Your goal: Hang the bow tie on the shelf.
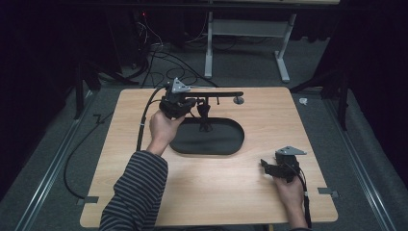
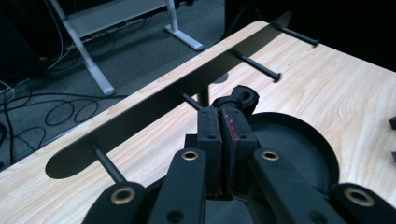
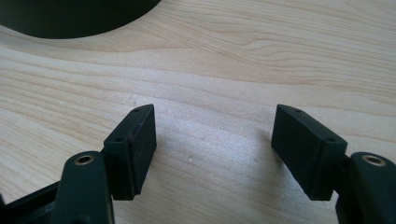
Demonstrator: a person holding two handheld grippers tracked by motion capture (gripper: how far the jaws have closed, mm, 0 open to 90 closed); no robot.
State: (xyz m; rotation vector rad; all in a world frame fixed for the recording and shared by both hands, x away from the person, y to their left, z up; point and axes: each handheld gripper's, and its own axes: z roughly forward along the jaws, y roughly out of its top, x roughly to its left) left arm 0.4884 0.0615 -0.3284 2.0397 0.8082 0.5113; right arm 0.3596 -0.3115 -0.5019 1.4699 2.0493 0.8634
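A black rack stands on an oval black base (image 1: 226, 144). Its long flat bar (image 1: 211, 95) (image 2: 154, 105) carries several thin pegs (image 2: 259, 66). My left gripper (image 1: 191, 104) (image 2: 225, 116) is at the bar's left half, just in front of a peg, and is shut on a small black looped band (image 2: 243, 97). The loop sticks out past the pads and something reddish shows between them. My right gripper (image 1: 265, 164) (image 3: 215, 140) rests low over the bare wood at the front right, open, with nothing between its pads.
The light wooden table (image 1: 216, 192) has its far edge right behind the rack. The base's rim (image 3: 70, 23) lies ahead of the right gripper. Cables and a white desk frame (image 1: 245, 29) are on the floor beyond the table.
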